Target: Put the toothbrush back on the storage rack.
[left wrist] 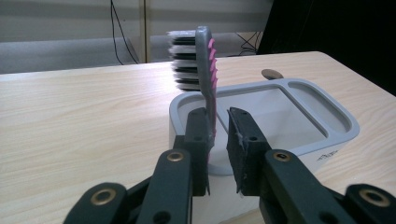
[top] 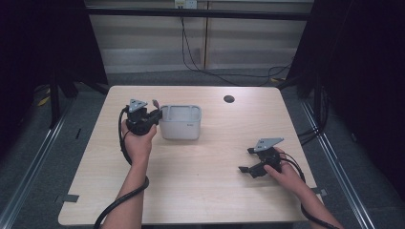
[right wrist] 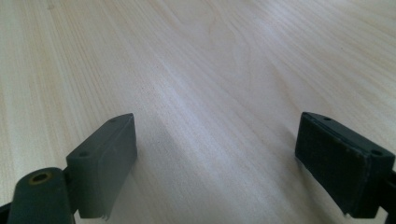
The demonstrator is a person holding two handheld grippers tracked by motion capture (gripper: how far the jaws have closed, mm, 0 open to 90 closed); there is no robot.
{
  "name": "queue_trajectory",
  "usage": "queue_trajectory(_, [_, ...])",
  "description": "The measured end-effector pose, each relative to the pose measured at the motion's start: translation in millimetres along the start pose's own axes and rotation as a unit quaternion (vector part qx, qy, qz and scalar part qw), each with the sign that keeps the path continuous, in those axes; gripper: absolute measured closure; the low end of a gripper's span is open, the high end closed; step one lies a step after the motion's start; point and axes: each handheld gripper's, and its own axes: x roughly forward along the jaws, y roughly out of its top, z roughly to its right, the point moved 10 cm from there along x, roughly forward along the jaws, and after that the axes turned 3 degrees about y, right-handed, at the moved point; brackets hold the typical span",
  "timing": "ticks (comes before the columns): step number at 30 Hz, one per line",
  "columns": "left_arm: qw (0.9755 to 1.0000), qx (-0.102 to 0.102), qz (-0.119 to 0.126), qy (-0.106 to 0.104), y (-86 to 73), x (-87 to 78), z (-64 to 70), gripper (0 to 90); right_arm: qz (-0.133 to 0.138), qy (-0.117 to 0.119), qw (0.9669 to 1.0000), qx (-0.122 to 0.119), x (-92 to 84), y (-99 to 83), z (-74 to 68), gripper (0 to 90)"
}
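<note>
Carefully, the left gripper (left wrist: 217,140), jaws slightly parted with the grey, pink-ribbed toothbrush (left wrist: 205,84) leaning on one pad over the grey plastic two-compartment holder (left wrist: 327,135), should release it straight down; right gripper (right wrist: 233,163) gapes empty.

A lab-like recording booth: a bare wooden table (top: 191,181) stands between black curtains (top: 363,71), with metal floor rails (top: 33,157), loose cables (top: 224,74) on grey flooring and a wall socket (top: 185,4).
</note>
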Motion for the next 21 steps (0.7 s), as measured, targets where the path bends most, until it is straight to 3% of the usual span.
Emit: queue_trajectory(21, [1.0, 0.005, -0.001, -0.003, -1.5, -1.0, -0.8, 68.1, 0.0, 0.0, 1.0, 0.0, 0.0, 0.0, 0.0, 12.5])
